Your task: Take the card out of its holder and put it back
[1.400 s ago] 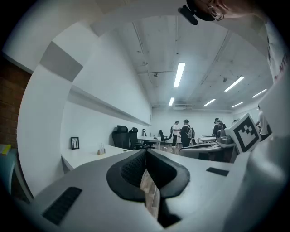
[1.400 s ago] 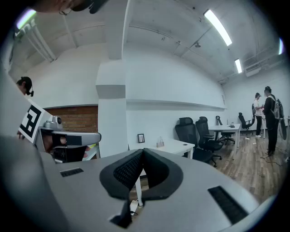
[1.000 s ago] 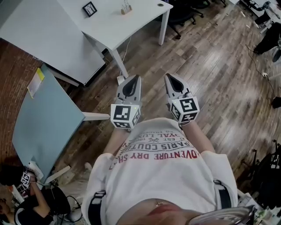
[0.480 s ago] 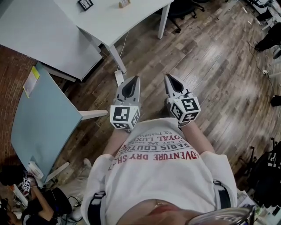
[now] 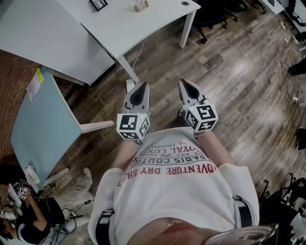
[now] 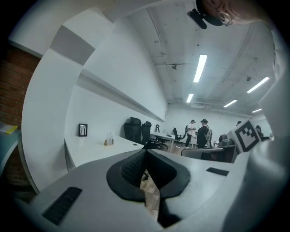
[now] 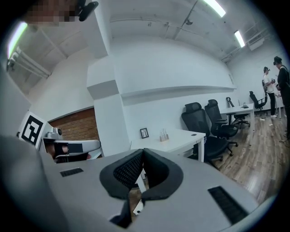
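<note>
Both claws have edged toward the far desk [image 5: 148, 26]; left claw [image 5: 143, 85] and right claw [image 5: 184, 83] are pinched together, empty, carried forward for the card holder [image 5: 140, 5].

Picture frame [image 5: 98, 5] left of holder [image 5: 139, 5] on table [image 5: 153, 21]

There are two grippers, the left gripper [image 5: 141, 85] and the right gripper [image 5: 184, 82]. There is one white desk [image 5: 143, 24] — on it sit one small picture frame [image 5: 98, 4] and one little stand [image 5: 139, 5]. Two black chairs [image 7: 195, 116] are near the desk — and one blue board [image 5: 43, 129] is beside it.
</note>
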`<state>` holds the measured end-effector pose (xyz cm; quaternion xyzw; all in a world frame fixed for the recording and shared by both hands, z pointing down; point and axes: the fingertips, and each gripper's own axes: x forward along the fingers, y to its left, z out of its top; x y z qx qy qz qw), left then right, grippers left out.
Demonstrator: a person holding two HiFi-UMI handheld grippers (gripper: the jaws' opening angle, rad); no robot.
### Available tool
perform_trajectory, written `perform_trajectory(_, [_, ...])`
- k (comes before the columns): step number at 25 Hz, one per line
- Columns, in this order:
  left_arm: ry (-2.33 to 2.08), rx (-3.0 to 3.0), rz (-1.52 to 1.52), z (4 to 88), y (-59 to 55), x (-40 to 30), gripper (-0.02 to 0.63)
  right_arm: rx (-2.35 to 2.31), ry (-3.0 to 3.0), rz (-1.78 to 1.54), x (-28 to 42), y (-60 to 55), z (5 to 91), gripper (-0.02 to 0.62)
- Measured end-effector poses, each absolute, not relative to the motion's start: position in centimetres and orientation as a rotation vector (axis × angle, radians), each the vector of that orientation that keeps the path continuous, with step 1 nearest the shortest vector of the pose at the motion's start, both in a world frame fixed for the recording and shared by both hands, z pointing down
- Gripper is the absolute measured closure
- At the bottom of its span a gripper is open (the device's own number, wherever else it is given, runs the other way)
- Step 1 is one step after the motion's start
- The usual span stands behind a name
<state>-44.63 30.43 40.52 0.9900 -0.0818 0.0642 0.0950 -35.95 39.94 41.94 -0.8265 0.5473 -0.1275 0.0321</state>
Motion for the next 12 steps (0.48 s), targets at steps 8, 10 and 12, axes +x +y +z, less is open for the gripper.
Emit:
perform_trajectory(8, [-0.373,2.912,0.178,39.5,32.0,-33.9,0.581,-2.484,1.852,-0.359,-24.9,40.7,40.0,0.571])
perform_trajectory(10, [-0.383,2.909,0.173,39.3,32.4,-31.2,0.581,-2.468,1.878,-0.36,-22.7,40.6,39.9,0.571])
perform_trajectory(12, [-0.394,2.906,0.178,39.4,32.8,-29.0,0.581,-2.45,1.901,-0.371,-20.9,40.5,40.1,0.571])
